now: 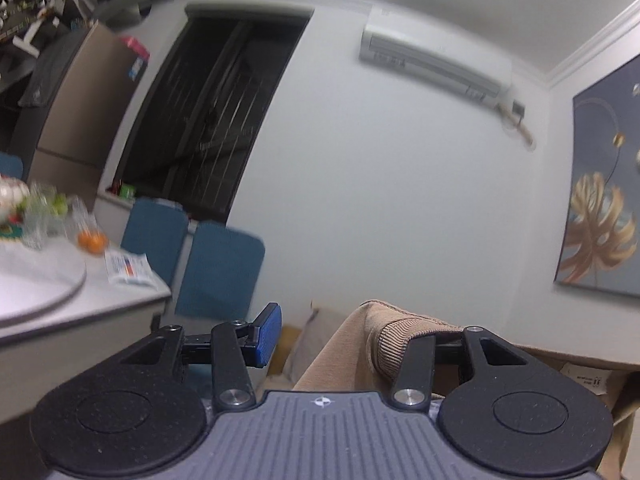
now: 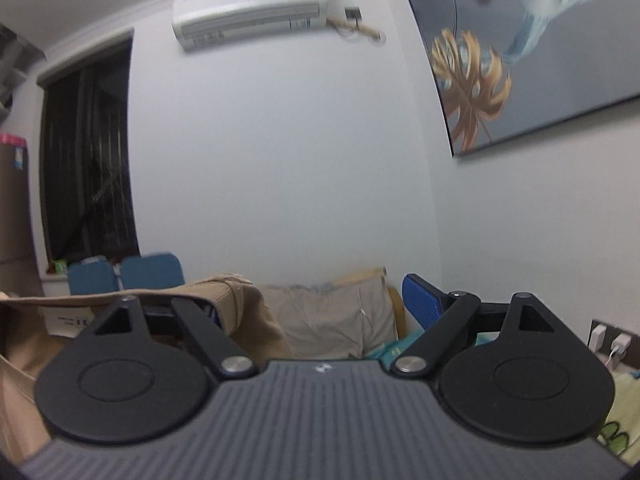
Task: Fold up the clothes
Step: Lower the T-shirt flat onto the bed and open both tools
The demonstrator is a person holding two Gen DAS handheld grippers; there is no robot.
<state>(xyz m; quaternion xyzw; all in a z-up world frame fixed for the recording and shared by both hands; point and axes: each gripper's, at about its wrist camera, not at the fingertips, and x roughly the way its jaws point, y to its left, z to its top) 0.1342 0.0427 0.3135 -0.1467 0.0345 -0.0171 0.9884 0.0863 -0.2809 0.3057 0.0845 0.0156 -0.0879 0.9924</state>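
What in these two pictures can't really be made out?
- Left wrist view: one finger pad of the left tool is hidden under the tan ribbed garment.
- Right wrist view: the same garment covers one finger pad of the right tool.
- Both views: the garment's whole shape, cut off by the tool bodies and frame edges.
- Left wrist view: the glasses on the table are blurred.
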